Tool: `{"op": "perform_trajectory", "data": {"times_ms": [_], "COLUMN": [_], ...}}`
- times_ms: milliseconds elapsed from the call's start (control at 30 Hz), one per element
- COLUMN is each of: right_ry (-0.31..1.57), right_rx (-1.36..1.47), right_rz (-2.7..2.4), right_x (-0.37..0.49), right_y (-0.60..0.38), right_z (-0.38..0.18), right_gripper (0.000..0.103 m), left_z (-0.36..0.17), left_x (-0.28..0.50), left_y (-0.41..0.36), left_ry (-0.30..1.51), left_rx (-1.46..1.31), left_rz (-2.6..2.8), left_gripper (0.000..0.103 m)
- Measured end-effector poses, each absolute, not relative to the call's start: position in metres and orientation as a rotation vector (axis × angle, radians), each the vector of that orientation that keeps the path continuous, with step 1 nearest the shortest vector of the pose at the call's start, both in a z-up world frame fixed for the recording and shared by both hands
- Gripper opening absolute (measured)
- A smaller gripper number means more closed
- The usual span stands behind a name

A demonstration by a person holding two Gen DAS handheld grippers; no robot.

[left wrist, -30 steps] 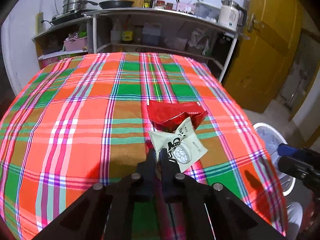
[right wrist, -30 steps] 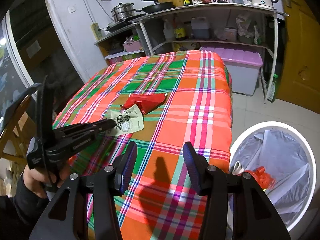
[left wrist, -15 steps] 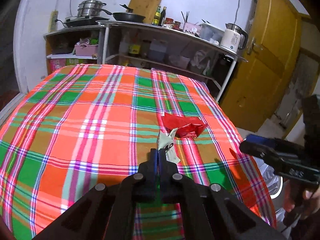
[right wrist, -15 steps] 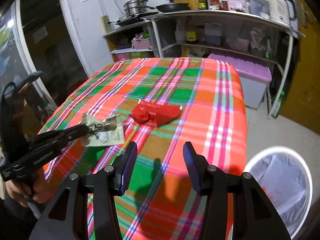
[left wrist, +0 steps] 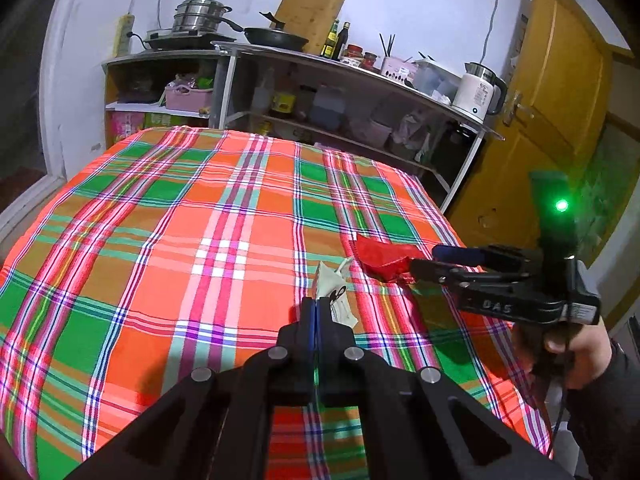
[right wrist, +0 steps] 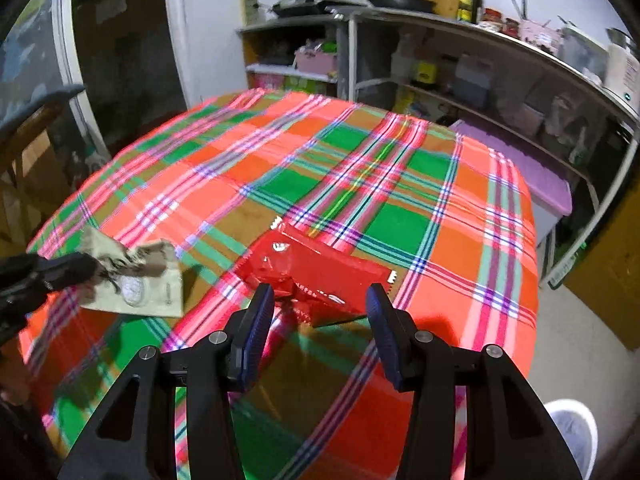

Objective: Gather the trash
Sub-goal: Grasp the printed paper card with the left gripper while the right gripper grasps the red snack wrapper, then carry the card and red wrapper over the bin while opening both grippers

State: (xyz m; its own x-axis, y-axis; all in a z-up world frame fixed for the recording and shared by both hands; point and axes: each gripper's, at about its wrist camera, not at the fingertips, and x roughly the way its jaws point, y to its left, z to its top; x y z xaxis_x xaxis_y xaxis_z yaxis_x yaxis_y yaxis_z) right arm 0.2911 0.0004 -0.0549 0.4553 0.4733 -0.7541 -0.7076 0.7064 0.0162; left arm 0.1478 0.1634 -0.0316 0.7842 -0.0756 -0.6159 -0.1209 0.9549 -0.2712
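Red wrapper (right wrist: 316, 276) just beyond open right gripper (right wrist: 320, 316), beige packet (right wrist: 136, 284) pinched at left

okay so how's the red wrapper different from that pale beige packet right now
The red wrapper is glossy plain red; the beige packet is matte and pale with dark print. The red wrapper lies on the plaid tablecloth, while the beige packet is lifted clear of it. The left gripper is shut on the beige packet; the right gripper only brackets the red wrapper with open jaws, not gripping it. Both are crumpled, empty-looking snack wrappers.
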Motion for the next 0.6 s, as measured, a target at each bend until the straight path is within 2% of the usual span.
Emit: {"op": "perform_trajectory", "data": {"times_ms": [167, 200, 233, 433, 600], "right_ry": [0.851, 0.854, 0.851, 0.827, 0.783], "right_rx": [-0.390, -0.390, -0.395, -0.401, -0.325], "right_rz": [0.780, 0.786, 0.786, 0.770, 0.760], "right_x": [0.293, 0.291, 0.289, 0.270, 0.251], "right_y": [0.013, 0.013, 0.015, 0.015, -0.001], "right_z": [-0.064, -0.065, -0.065, -0.059, -0.040], "right_gripper": [0.047, 0.040, 0.016, 0.010, 0.009], "left_z": [-0.033, -0.034, -0.034, -0.028, -0.019], "left_x": [0.148, 0.147, 0.147, 0.144, 0.140], "left_y": [0.167, 0.167, 0.166, 0.162, 0.154], "left_ry": [0.673, 0.673, 0.672, 0.659, 0.642], "left_rx": [-0.321, -0.322, -0.323, -0.321, -0.314], "left_rz": [0.023, 0.022, 0.021, 0.010, -0.006], "left_gripper": [0.000, 0.000, 0.000, 0.000, 0.000]}}
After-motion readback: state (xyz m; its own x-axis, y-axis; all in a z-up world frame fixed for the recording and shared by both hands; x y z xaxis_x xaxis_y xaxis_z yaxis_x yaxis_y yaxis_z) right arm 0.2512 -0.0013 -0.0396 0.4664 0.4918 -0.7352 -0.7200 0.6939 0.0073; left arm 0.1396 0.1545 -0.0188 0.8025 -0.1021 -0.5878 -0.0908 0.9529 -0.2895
